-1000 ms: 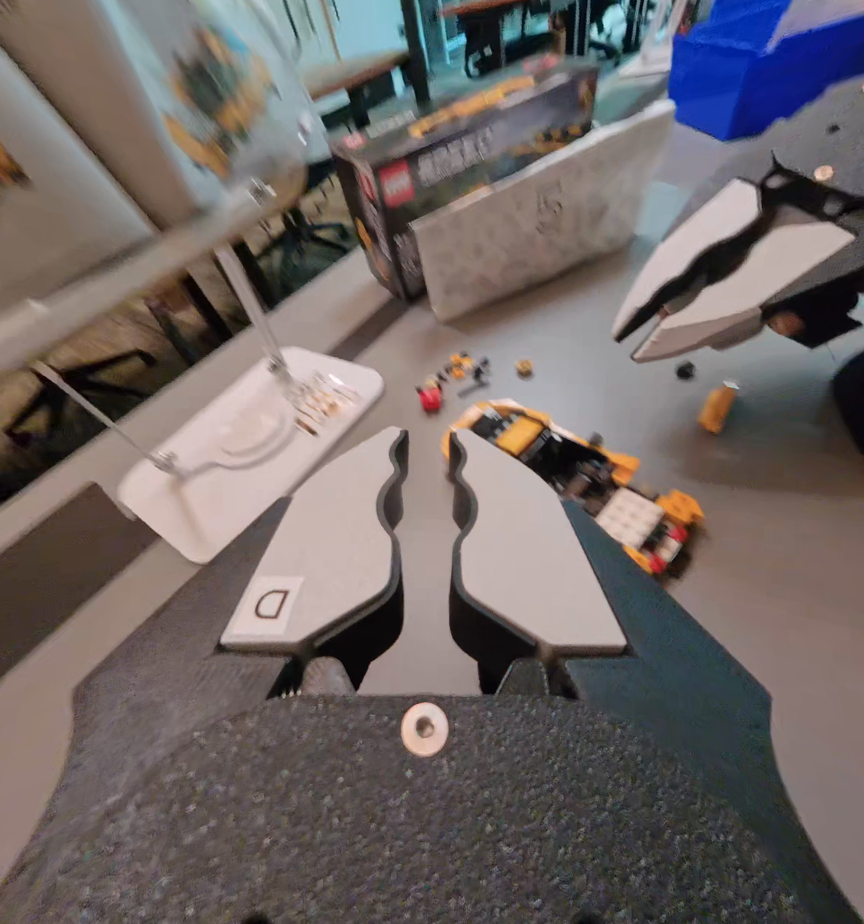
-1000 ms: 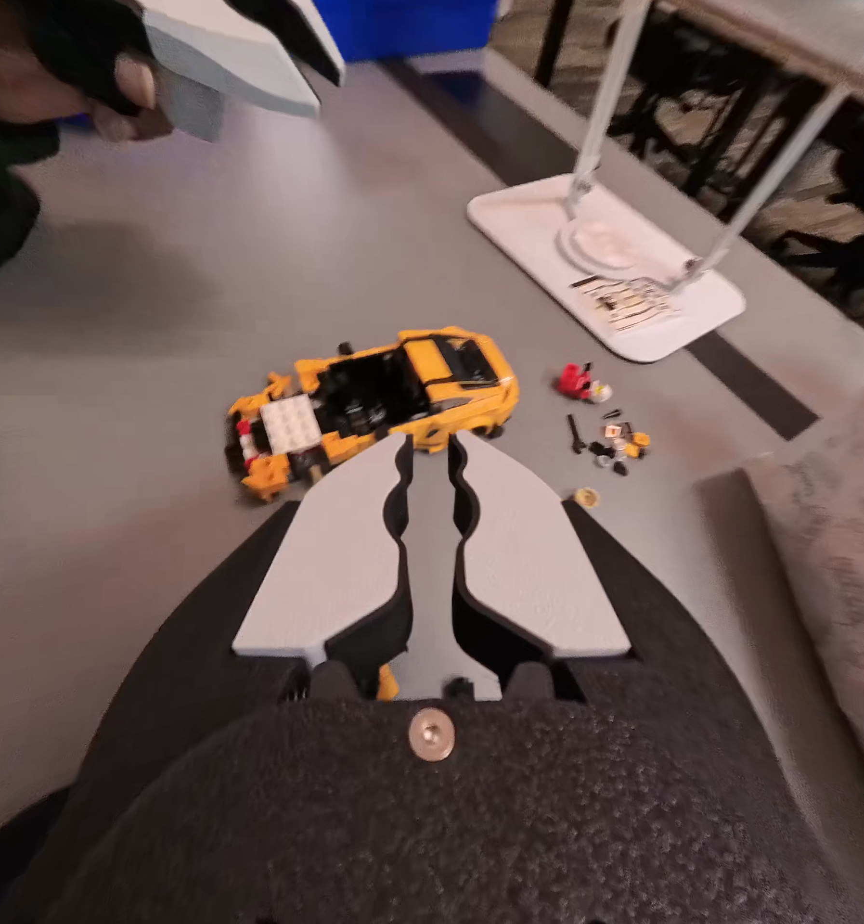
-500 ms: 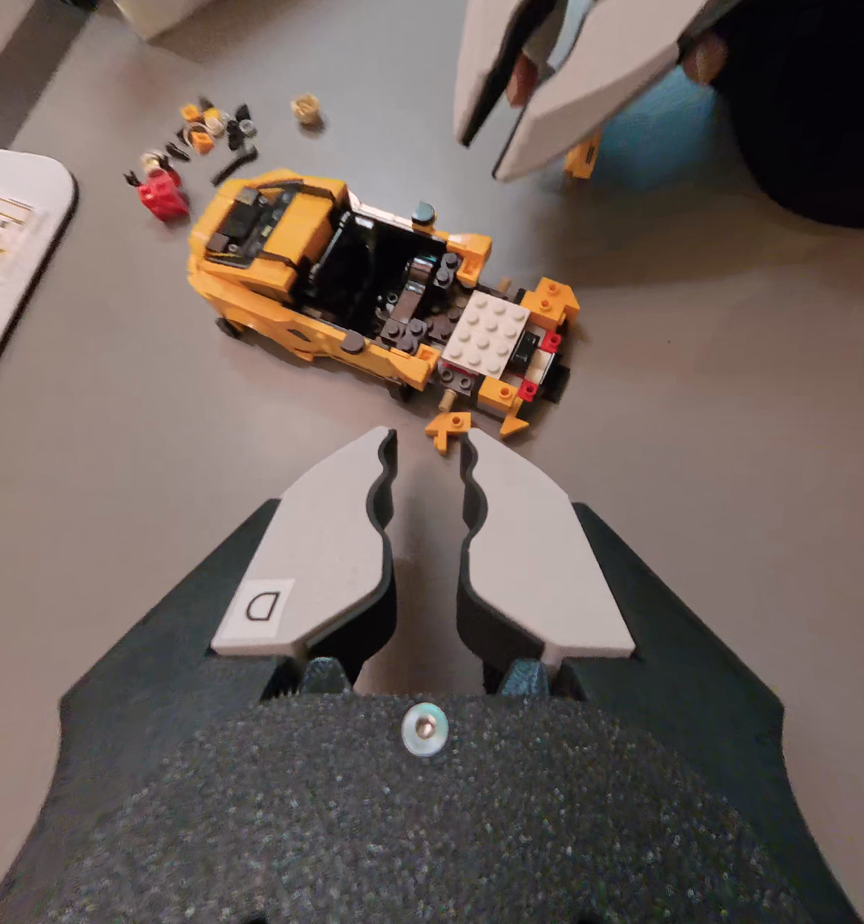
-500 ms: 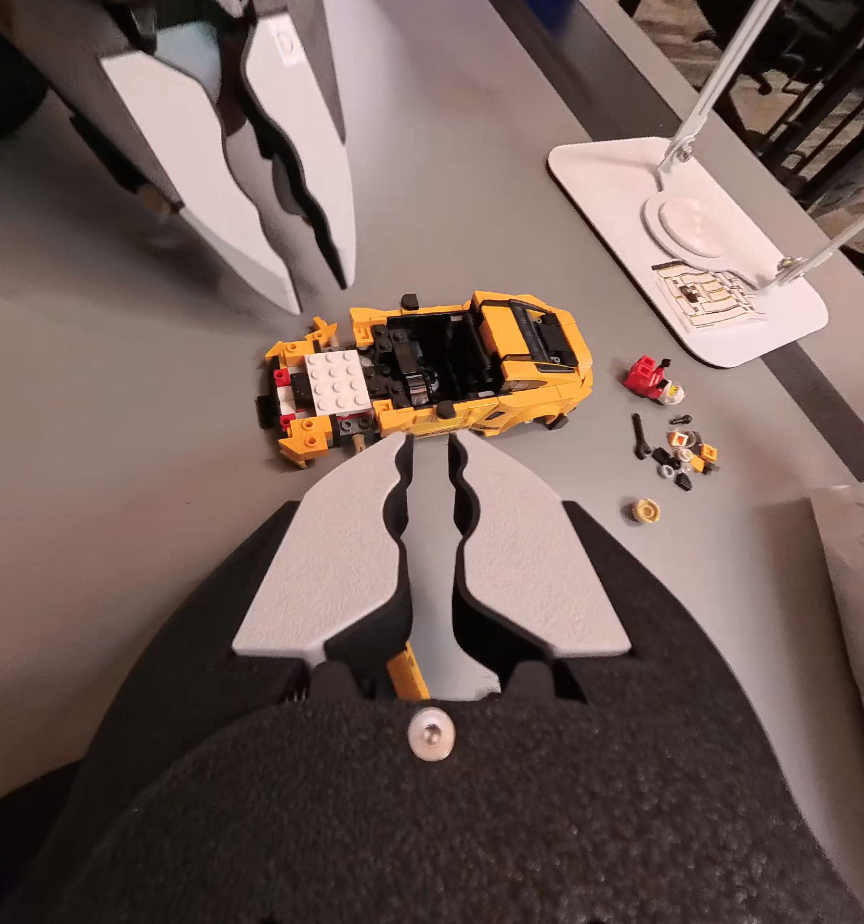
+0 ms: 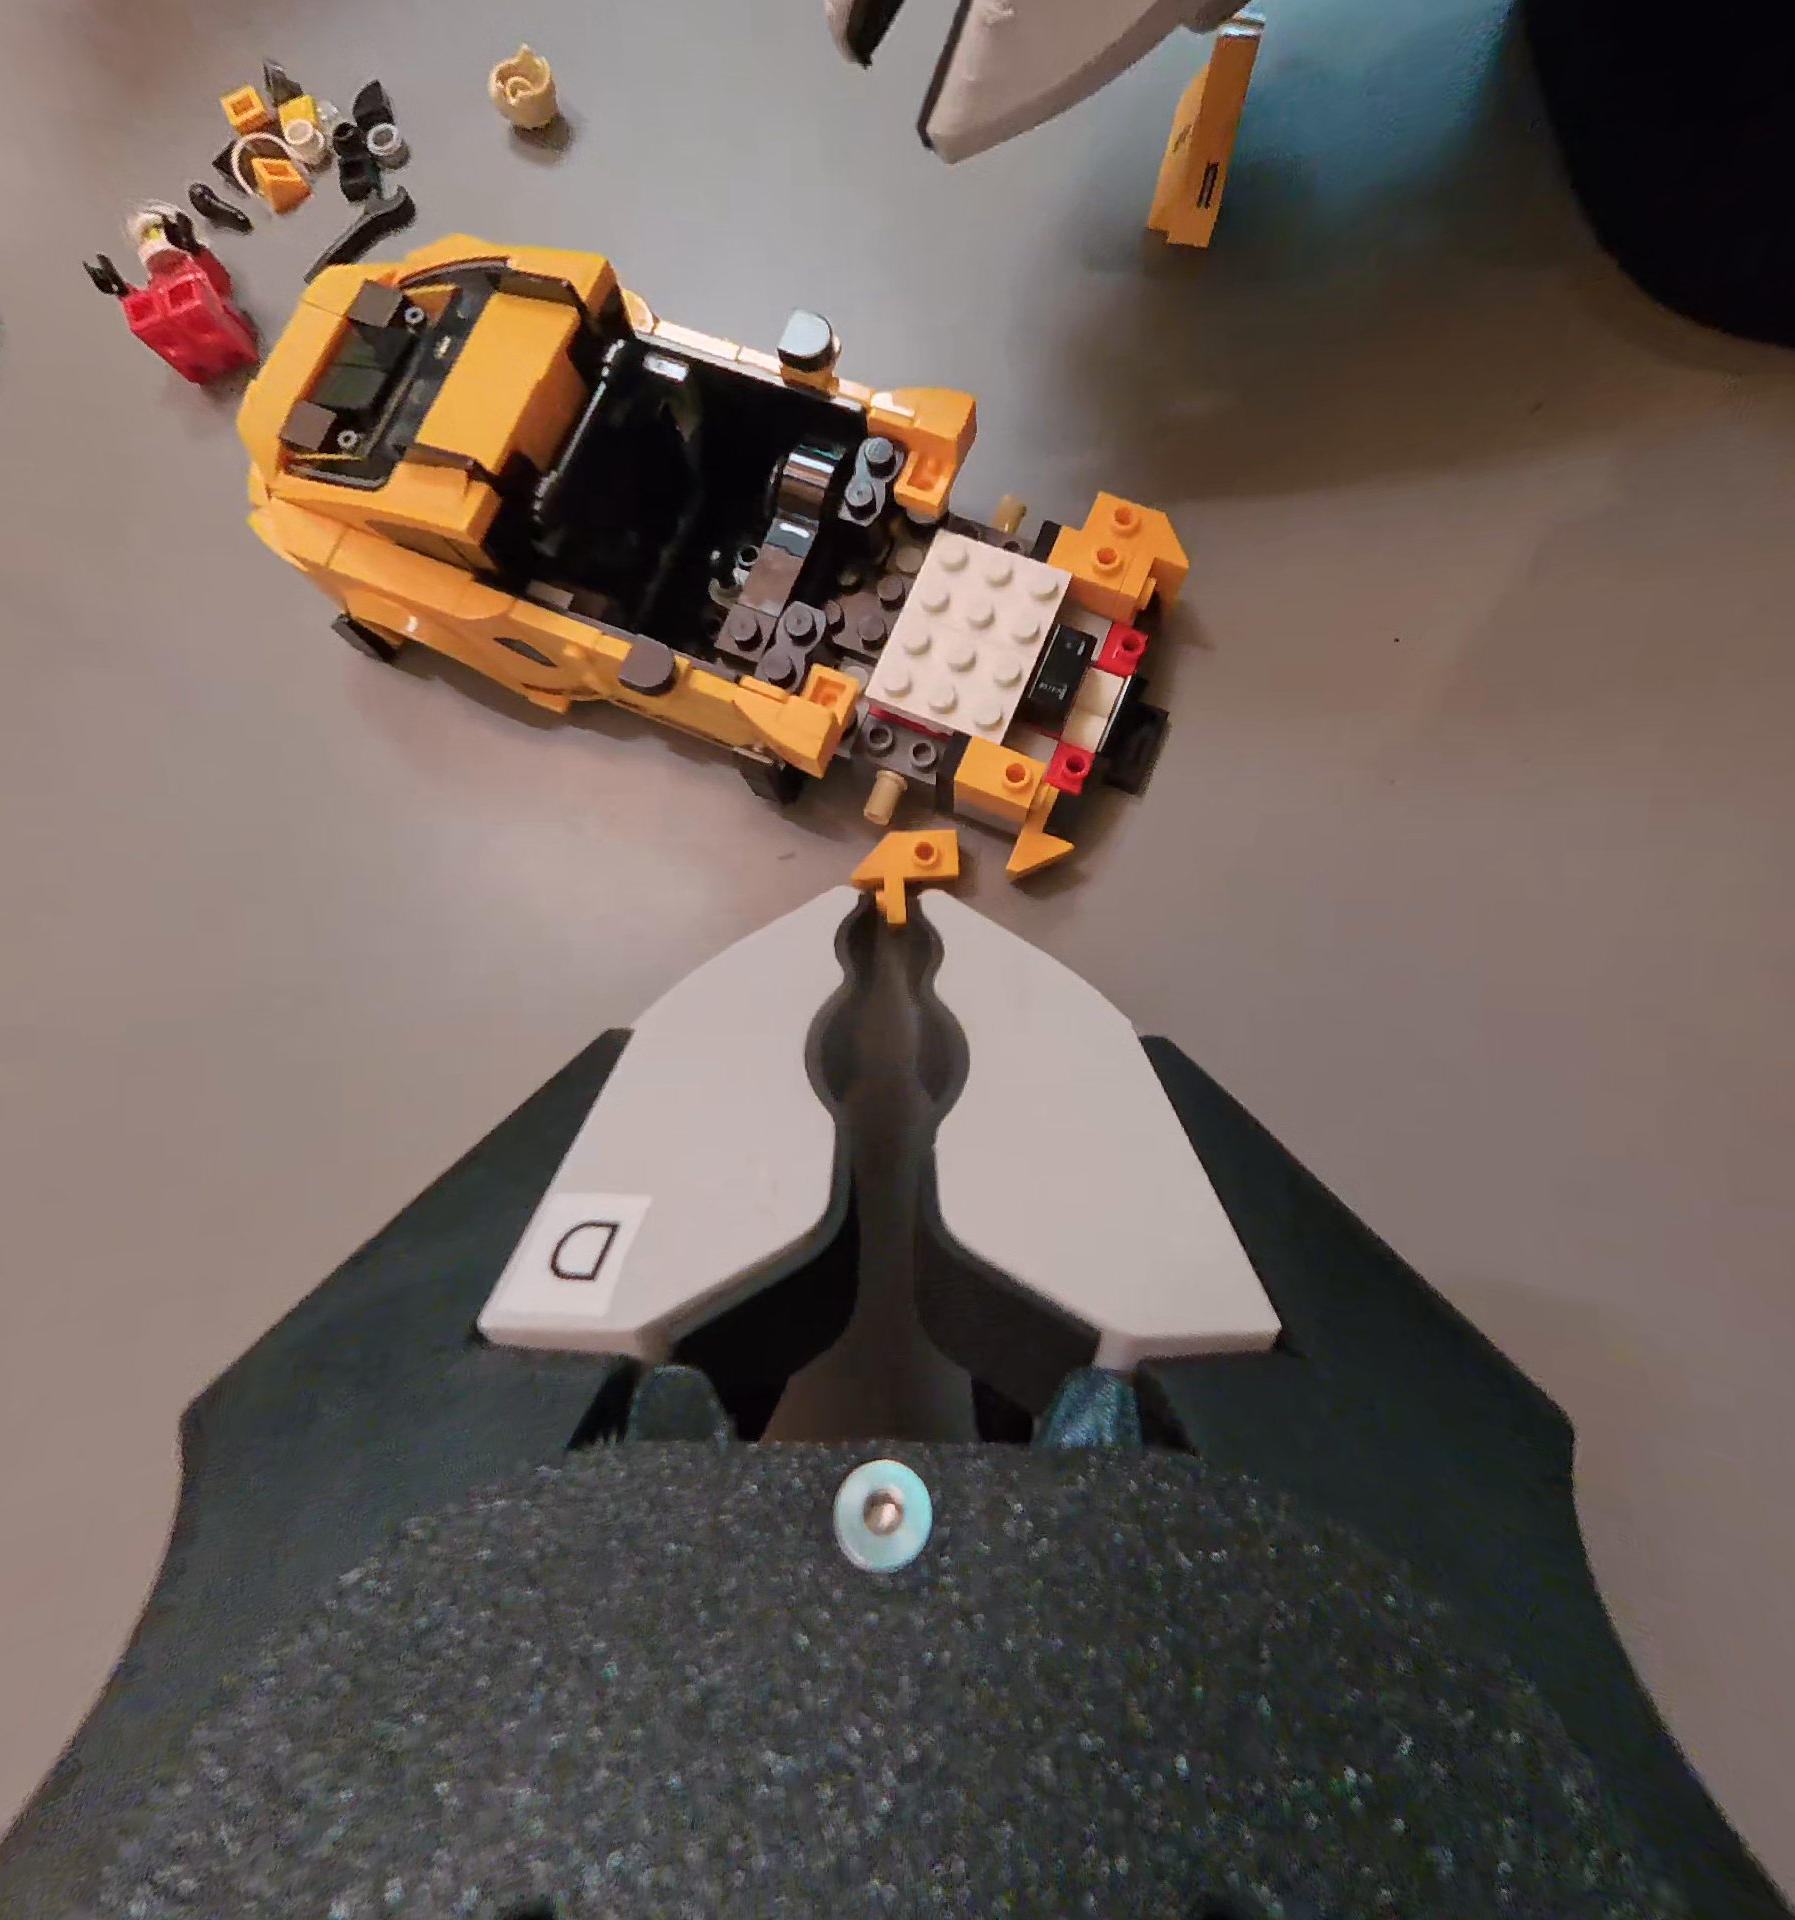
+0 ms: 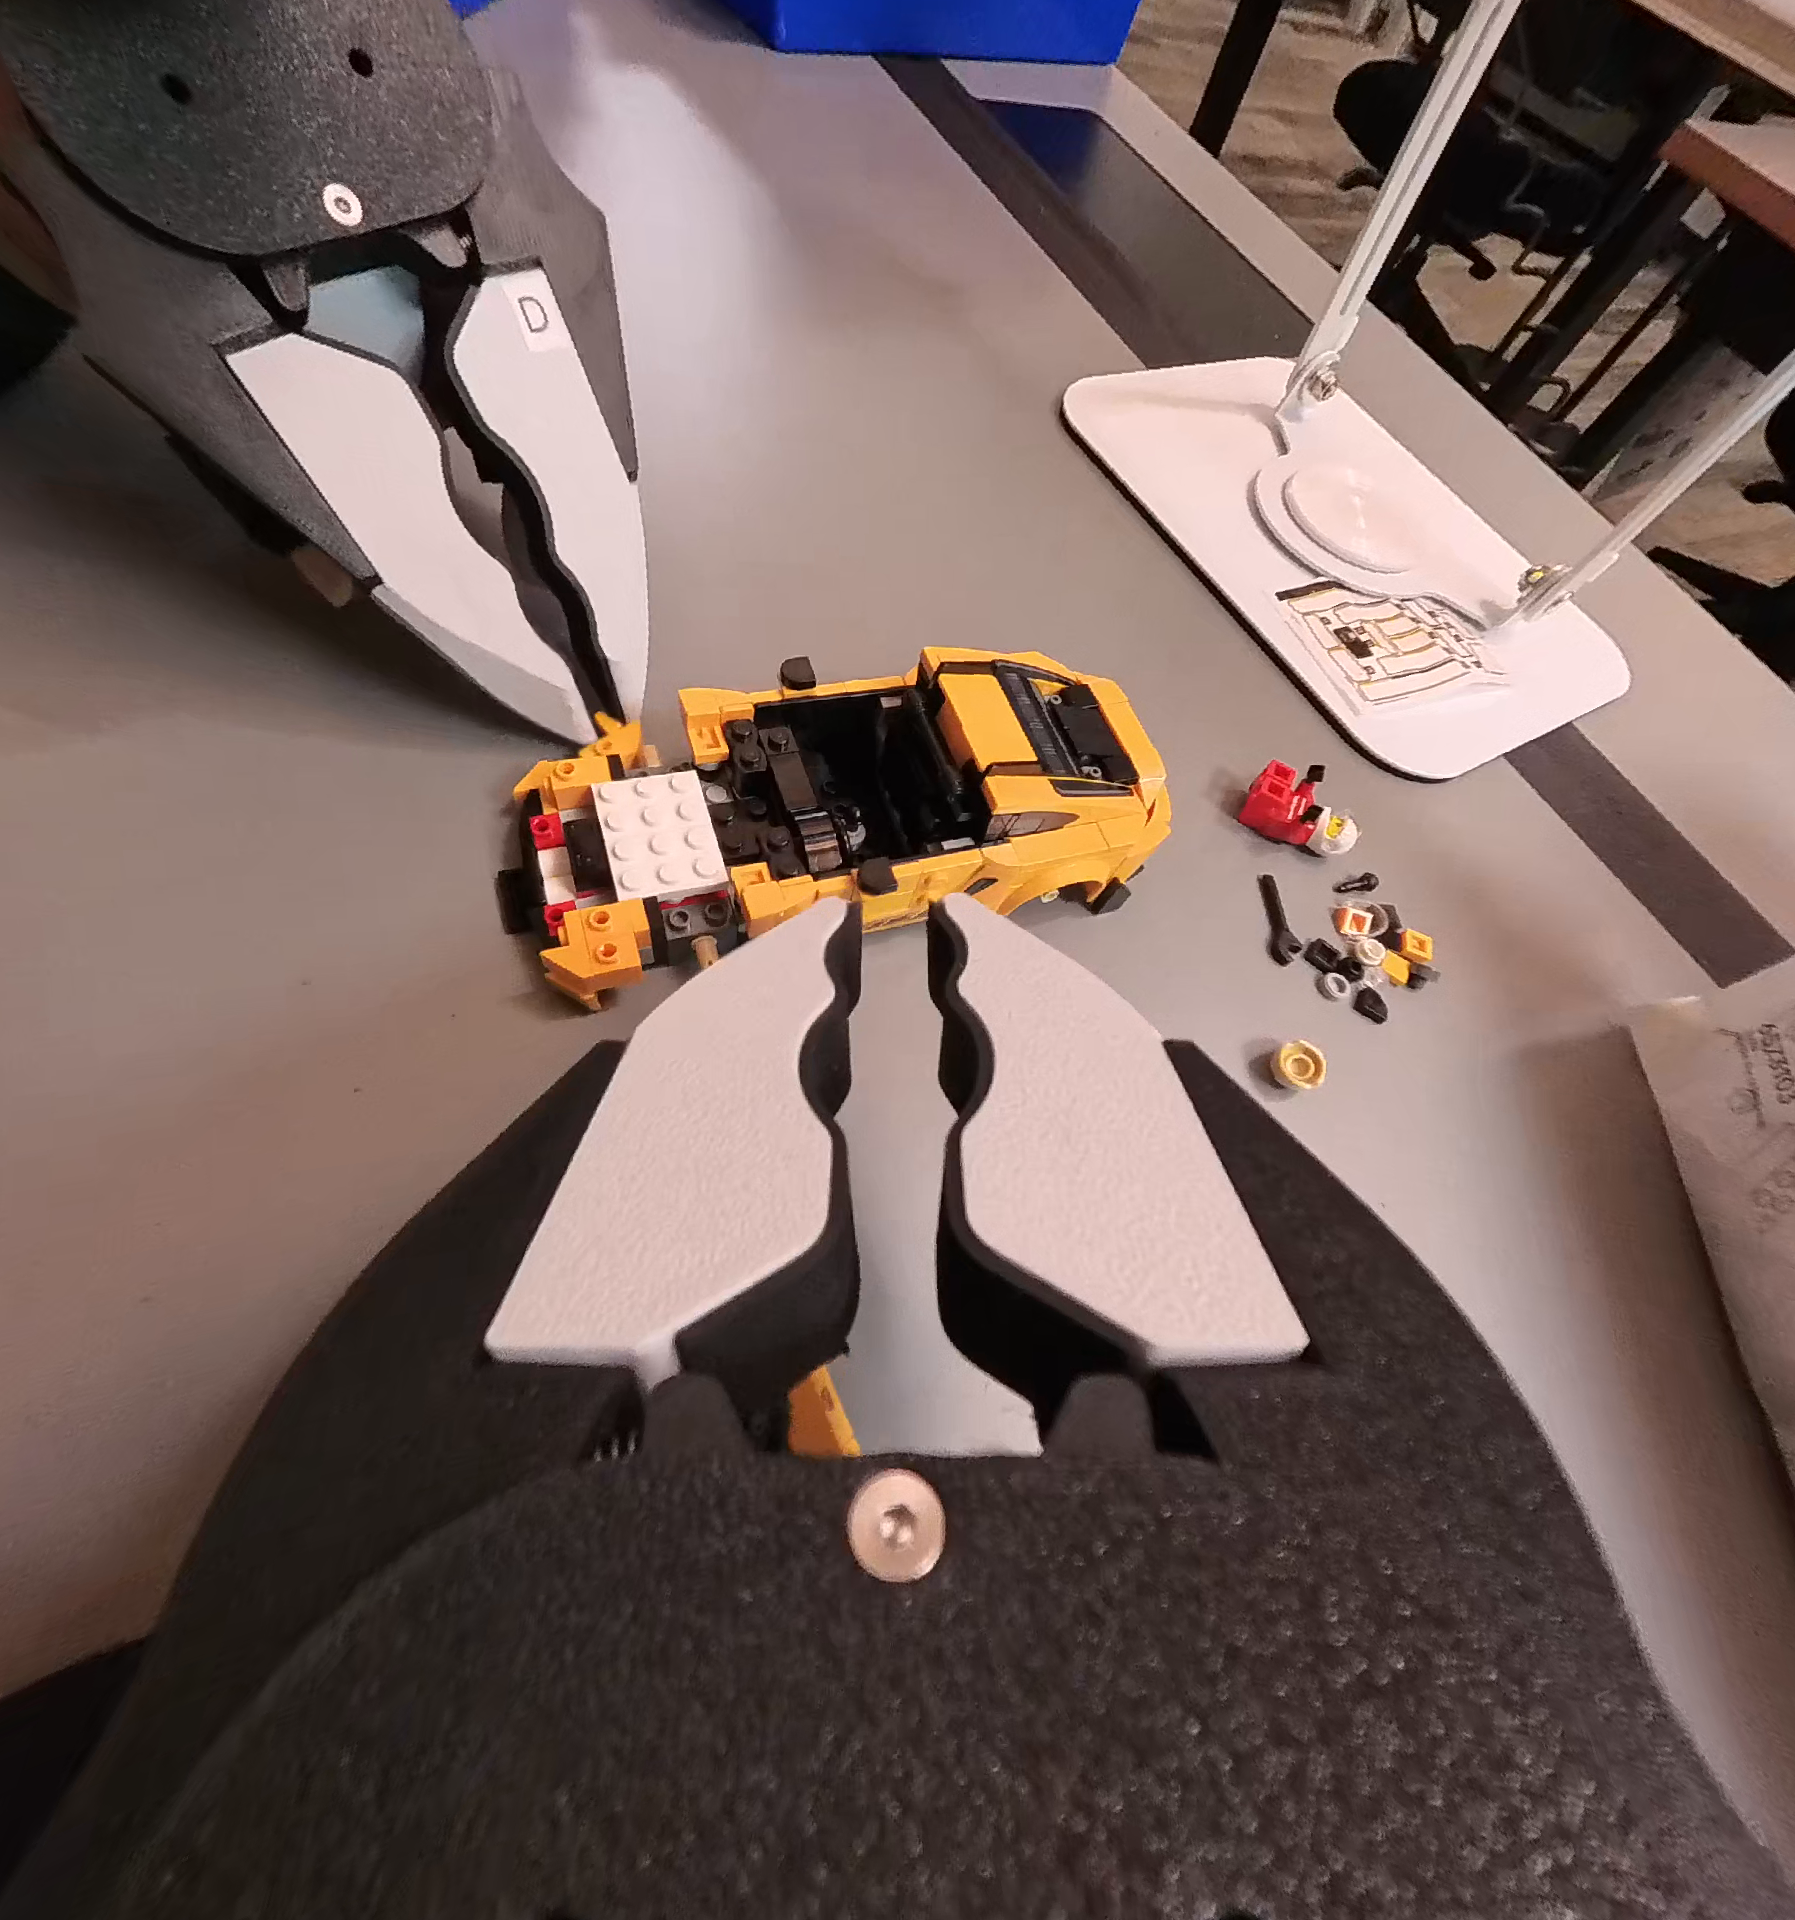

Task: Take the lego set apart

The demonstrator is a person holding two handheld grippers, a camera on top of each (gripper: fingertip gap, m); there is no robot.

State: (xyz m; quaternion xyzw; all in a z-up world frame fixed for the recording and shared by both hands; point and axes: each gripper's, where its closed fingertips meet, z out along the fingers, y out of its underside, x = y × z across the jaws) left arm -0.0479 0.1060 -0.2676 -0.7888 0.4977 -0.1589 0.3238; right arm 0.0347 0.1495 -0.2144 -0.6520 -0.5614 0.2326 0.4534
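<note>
A partly stripped orange lego car (image 5: 436, 436) lies on the grey table, its roof off and a white studded plate (image 5: 976, 644) bare at its rear; it also shows in the right wrist view (image 6: 1028, 727). My left gripper (image 5: 888, 906) is shut on a small orange piece (image 5: 908, 860) lying just off the car's rear corner; in the right wrist view the left gripper (image 6: 602, 717) points down at that corner. My right gripper (image 6: 893, 920) is open and empty, its tips just short of the car's near side; it also shows in the left wrist view (image 5: 903, 94).
A red minifigure part (image 6: 1277, 800), a heap of small loose parts (image 6: 1360, 945) and a tan round piece (image 6: 1296, 1065) lie beyond the car's nose. An orange panel (image 5: 1194, 156) lies under my right gripper. A white lamp base (image 6: 1340, 540) and a paper bag (image 6: 1786, 1195) stand to the right. The tips of one gripper are about 11 centimeters away from the tips of the other. The white studded plate (image 5: 976, 644) sits 4 centimeters or so from the ends of my left fingers. Look for it in the right wrist view (image 6: 651, 832) too.
My left gripper dropped from a high view across the table to the car's rear and closed on the small orange piece. My right gripper moved nearer the car's side, still open.
</note>
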